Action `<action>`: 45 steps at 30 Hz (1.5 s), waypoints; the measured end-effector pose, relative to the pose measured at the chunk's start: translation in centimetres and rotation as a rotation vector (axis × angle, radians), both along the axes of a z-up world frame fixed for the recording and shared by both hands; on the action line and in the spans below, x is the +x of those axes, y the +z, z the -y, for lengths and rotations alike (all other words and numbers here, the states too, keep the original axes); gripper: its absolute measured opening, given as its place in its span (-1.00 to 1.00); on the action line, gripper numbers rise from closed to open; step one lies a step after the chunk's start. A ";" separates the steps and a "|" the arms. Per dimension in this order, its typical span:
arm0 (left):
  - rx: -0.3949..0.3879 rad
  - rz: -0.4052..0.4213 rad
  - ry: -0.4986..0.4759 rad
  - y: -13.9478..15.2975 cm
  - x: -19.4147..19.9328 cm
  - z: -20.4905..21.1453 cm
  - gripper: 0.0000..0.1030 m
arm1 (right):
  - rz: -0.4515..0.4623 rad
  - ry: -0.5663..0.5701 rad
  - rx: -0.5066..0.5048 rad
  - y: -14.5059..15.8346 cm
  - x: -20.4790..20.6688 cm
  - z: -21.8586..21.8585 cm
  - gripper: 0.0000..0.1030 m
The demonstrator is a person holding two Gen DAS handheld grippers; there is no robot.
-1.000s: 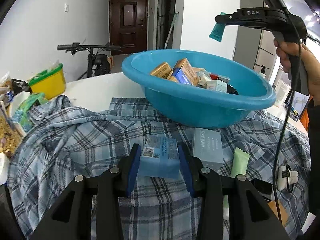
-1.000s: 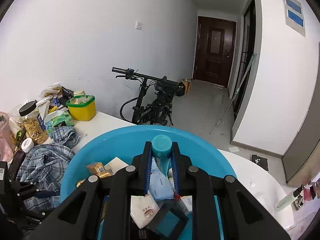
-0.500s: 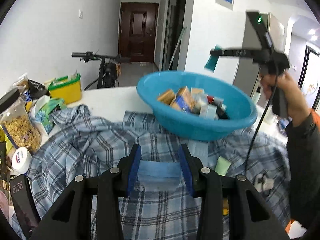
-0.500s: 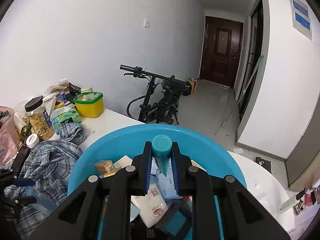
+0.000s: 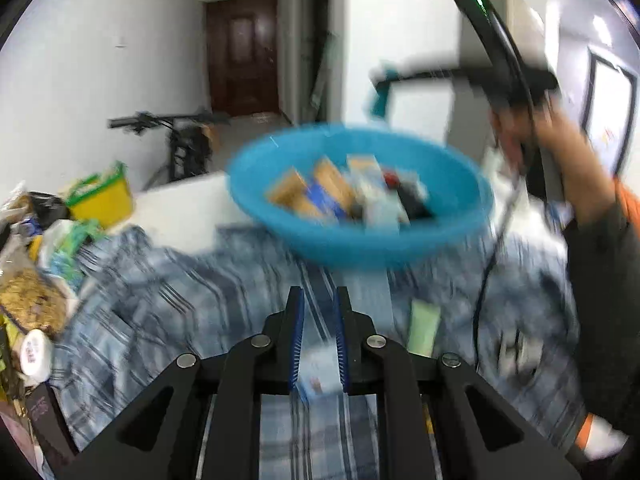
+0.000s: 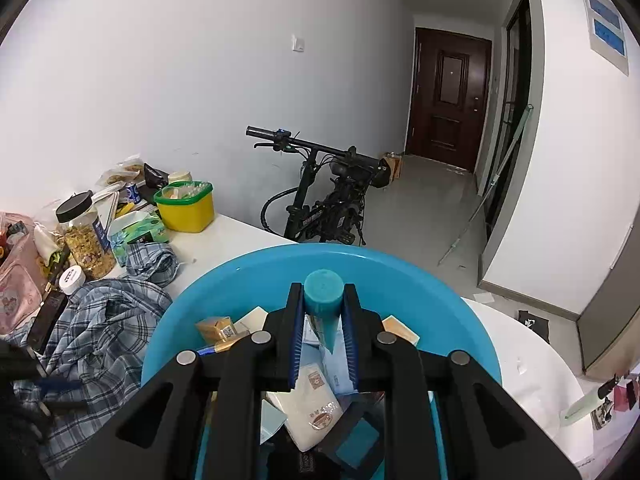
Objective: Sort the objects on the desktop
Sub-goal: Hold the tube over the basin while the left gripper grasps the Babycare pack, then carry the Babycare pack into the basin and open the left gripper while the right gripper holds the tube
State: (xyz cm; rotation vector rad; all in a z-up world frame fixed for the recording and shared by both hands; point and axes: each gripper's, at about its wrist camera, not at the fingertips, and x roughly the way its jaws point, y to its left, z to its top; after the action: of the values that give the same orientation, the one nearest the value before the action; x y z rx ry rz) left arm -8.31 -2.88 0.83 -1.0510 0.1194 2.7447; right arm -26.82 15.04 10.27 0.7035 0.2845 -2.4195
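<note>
Blue basin [image 6: 400, 280] at 12 o'clock; right gripper [image 6: 322, 312] clamps teal tube [image 6: 322, 296] above it. Left gripper [image 5: 319, 336] clamps pale-blue packet [image 5: 320, 372], blurred.

Black two-finger left gripper [image 5: 319, 312] with blue ribbed pads, silver screws, bare-skinned right hand [image 5: 560, 152], dark sleeve, orange cuff, black cable

Left gripper [image 5: 319, 336] low, jaws narrowed, clamping something pale, blurred. Right gripper [image 6: 323, 334] raised, jaws closed tight around a held item; right hand [image 5: 560, 160] wrapped round handle, wrist cocked upward.
</note>
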 end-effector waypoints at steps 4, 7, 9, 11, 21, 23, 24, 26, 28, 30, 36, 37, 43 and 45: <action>-0.042 0.043 -0.003 -3.5 -0.7 -0.9 0.56 | 0.003 0.015 0.007 -0.1 0.1 0.5 -0.67; -0.014 0.046 -0.018 -4.2 -0.9 -1.5 0.63 | 0.009 0.020 0.017 -0.4 0.1 0.8 -0.67; -0.012 0.067 -0.001 -4.8 -1.4 -1.9 0.80 | 0.013 0.024 0.017 -0.5 0.0 0.9 -0.67; -0.026 0.093 0.012 -5.6 -2.0 -2.3 0.80 | 0.015 0.026 0.018 -0.6 0.0 0.9 -0.67; -0.011 0.169 0.045 -8.1 -3.7 -2.1 0.81 | 0.023 0.041 0.016 -0.6 0.1 1.1 -0.67; -0.045 0.170 0.044 -8.7 -3.7 -2.5 0.81 | 0.026 0.044 0.019 -0.7 0.1 1.1 -0.67; -0.061 0.169 0.044 -8.9 -3.7 -2.7 0.81 | 0.026 0.044 0.019 -0.8 0.1 1.2 -0.67; -0.055 0.165 0.046 -8.8 -3.7 -2.7 0.81 | 0.025 0.045 0.019 -0.8 0.2 1.3 -0.67; -0.068 0.156 0.048 -8.8 -3.6 -2.8 0.63 | 0.026 0.048 0.016 -0.8 0.2 1.3 -0.67; -0.057 0.152 0.050 -8.7 -3.5 -2.6 0.60 | 0.028 0.050 0.015 -0.9 0.2 1.3 -0.67; -0.026 0.128 0.063 -7.6 -2.8 -2.0 0.58 | 0.029 0.052 0.017 -0.9 0.2 1.5 -0.67; -0.018 0.119 0.063 -7.1 -2.6 -1.9 0.58 | 0.029 0.051 0.018 -0.9 0.2 1.5 -0.67; 0.002 0.070 0.064 -4.4 -1.3 -1.8 0.58 | 0.037 0.052 0.021 -1.0 0.1 1.5 -0.67; 0.017 0.051 0.070 -3.3 -0.9 -1.6 0.58 | 0.040 0.052 0.022 -1.0 0.0 1.5 -0.67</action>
State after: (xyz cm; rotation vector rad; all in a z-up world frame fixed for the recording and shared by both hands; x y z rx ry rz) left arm -9.20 -1.25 -2.52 -1.1402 0.0528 2.7729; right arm -26.79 13.49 9.26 0.7443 0.3093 -2.3535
